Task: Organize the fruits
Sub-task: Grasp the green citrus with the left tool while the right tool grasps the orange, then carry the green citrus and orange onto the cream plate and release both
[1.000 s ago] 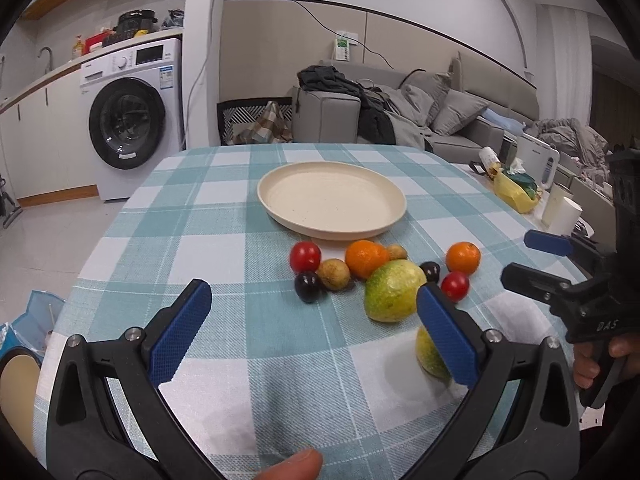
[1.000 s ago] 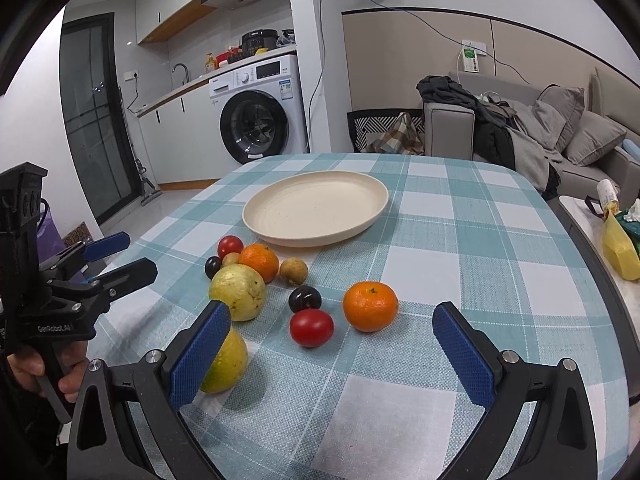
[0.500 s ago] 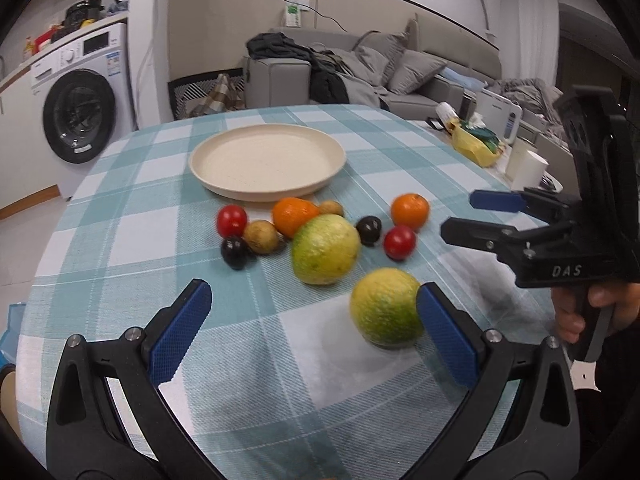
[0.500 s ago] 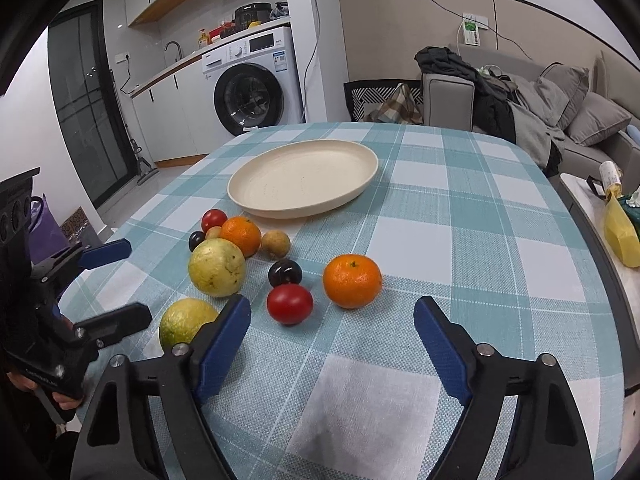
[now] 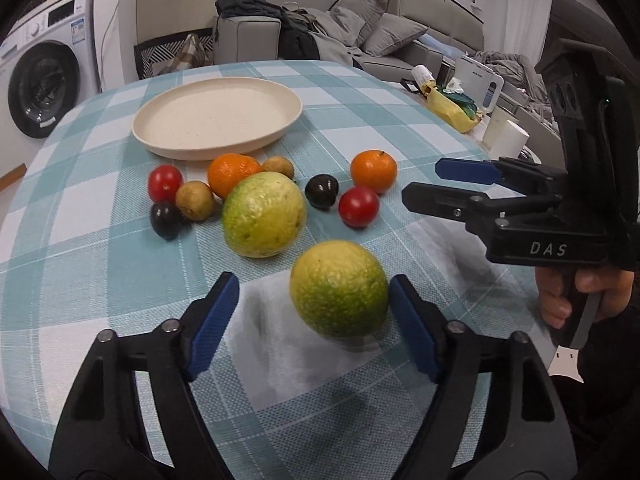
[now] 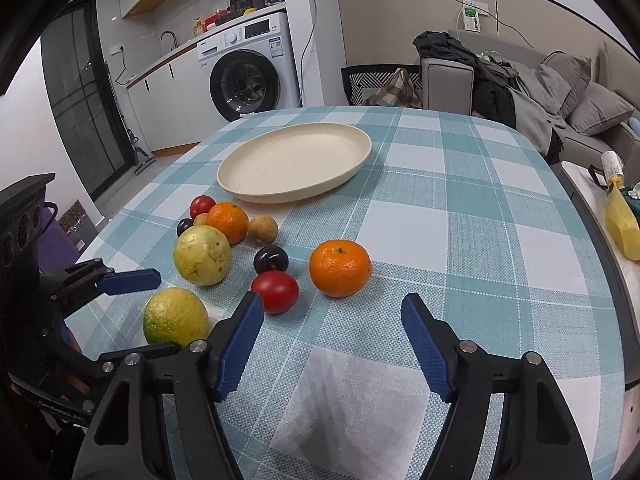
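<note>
A: Fruit lies scattered on the checked table (image 6: 460,216) in front of us, and the cream plate (image 5: 216,120) behind it holds nothing.

B: Our left gripper (image 5: 312,312) has its jaws closing with the green-yellow citrus (image 5: 339,288) between them — the right pad looks to be at its skin, the left pad stands clear of it.

A: So we do not grip it. And the right gripper (image 6: 332,336)?

B: Its jaws are closing too, at a middling width, with only bare cloth between them. The orange mandarin (image 6: 340,267) sits just beyond the tips, and the red tomato (image 6: 275,292) is beside the left pad.

A: We see the pale guava (image 5: 264,214) behind the citrus, apart from it. Near it are a second mandarin (image 5: 232,172) by the plate's rim, a dark plum (image 5: 322,191), two small brown fruits, another tomato (image 5: 165,182) and another plum (image 5: 165,219).

B: From the left camera our right hand (image 5: 584,292) shows on the handle of its gripper, at the right side of the table.
</note>
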`<state>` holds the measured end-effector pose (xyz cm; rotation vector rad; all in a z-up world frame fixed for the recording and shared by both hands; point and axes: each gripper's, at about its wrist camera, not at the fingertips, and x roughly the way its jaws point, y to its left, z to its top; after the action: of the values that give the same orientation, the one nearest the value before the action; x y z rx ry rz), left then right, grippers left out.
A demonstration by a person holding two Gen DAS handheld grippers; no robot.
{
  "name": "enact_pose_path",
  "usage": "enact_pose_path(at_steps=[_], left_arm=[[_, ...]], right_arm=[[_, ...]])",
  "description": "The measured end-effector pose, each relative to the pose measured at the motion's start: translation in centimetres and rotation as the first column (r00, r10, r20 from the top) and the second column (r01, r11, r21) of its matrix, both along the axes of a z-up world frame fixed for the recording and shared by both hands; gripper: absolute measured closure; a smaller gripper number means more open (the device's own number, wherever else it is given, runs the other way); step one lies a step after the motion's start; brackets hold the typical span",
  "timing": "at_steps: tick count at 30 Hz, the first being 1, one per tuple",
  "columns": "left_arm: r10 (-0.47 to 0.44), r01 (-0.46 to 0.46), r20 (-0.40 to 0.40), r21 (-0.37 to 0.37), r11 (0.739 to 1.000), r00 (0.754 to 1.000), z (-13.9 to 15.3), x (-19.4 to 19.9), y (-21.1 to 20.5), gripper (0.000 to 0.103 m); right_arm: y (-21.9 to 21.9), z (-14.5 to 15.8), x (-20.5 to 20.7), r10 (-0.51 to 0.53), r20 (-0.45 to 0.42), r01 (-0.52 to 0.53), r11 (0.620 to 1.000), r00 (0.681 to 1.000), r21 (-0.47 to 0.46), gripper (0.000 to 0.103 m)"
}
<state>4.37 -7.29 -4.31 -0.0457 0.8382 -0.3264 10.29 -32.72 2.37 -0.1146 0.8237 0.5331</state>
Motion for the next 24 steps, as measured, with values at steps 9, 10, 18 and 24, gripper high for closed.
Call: enact_pose_path(at_steps=[9,10,18,24], left_arm=[[-0.055,0.054,-0.012,-0.040,0.998,0.998,-0.2,0.2,-0.7,0.056],[-0.055,0.055,-0.013,-0.046,0.997,0.998,-0.1,0.2,-0.6,0.056],[-0.006,0.009,0.038,-0.091,0.996,0.999,1.5,-0.2,1.1,0.056],[0.056,-0.047,0.083,-0.111,0.993,0.995,3.1,-0.3,3.3,0.056]], right_arm=[[-0.2,-0.1,1.4,-0.022,-0.032,0.023,0.999,0.999,0.026,0.037],[-0.1,-0.2,1.8,-0.024,-0.040,0.025,0.999,0.999,0.026,0.040],[0.5,-1.3,4.2,-0.056,-0.105,0.059,0.998,0.993,0.025,0.050],[1.1,-1.8,4.7,-0.040,-0.115,0.043,0.999,0.992,0.019,0.056]])
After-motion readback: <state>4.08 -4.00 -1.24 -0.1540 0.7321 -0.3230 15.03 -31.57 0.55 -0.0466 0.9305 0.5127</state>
